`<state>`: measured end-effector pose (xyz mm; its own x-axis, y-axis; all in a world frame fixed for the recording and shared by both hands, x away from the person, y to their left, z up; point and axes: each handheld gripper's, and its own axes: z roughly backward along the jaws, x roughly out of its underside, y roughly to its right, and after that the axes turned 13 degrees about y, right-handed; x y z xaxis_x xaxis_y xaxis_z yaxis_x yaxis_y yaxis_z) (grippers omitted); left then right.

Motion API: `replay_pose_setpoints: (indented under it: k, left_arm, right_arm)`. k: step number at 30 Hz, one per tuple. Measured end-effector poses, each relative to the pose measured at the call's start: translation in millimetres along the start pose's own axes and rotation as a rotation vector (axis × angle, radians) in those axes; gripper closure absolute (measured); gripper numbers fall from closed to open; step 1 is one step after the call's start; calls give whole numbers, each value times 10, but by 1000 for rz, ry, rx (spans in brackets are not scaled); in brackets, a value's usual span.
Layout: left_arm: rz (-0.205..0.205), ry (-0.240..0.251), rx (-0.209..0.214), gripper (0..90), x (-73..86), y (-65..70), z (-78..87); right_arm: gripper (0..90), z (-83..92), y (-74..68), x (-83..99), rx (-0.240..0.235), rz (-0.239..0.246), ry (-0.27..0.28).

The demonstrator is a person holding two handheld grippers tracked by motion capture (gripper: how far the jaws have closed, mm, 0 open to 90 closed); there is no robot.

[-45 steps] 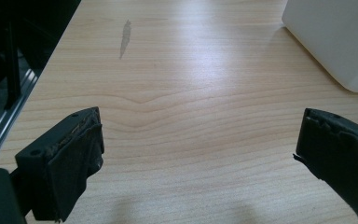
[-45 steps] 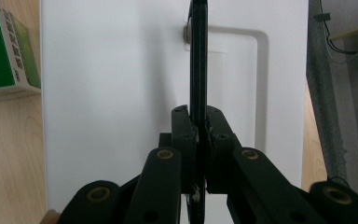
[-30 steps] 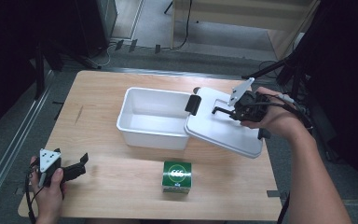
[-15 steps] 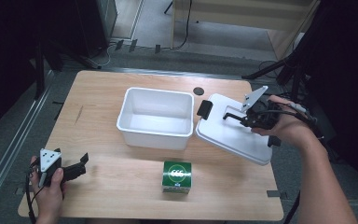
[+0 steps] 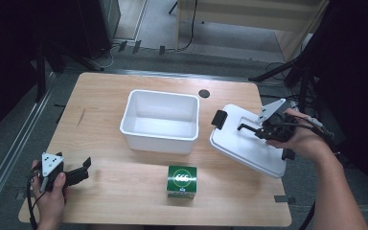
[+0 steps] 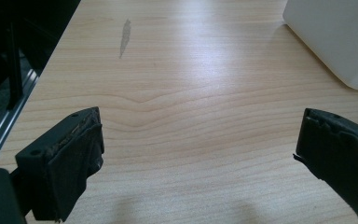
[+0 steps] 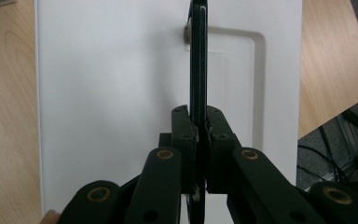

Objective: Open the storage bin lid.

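A white lid (image 5: 249, 146) with a black handle (image 5: 245, 126) lies tilted over the right side of the table, to the right of the open white tub (image 5: 160, 120). My right gripper (image 5: 258, 130) is shut on that handle. In the right gripper view the jaws (image 7: 198, 126) pinch the thin black handle (image 7: 198, 65) above the white lid (image 7: 112, 93). My left gripper (image 5: 82, 170) rests open at the table's front left corner, with nothing but bare wood between its jaws (image 6: 198, 135). A corner of the tub (image 6: 340, 37) shows in the left gripper view.
A green box (image 5: 182, 181) stands near the front edge, in front of the tub. A small black disc (image 5: 203, 93) sits in the wood behind the tub. The lid has black clasps (image 5: 219, 119) at its ends. Cables and dark stands crowd the floor at the right.
My right gripper has carried the lid to the right and down, from over the tub's right rim to beside the tub. The left gripper has stayed put.
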<state>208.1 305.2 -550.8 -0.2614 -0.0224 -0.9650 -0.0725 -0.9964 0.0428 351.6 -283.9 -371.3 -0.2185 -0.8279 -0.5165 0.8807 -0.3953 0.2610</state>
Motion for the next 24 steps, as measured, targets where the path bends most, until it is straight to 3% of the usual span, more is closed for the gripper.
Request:
replay_pose_setpoints:
  k: [7,24]
  left_arm:
    - [-3,3,0,15,1,2,5]
    - [-3,7,1,15,1,1,8]
  right_arm:
    - [853,-138,-48,113,1,-15,-33]
    - [853,-613,-194,355,-20,-50,-45]
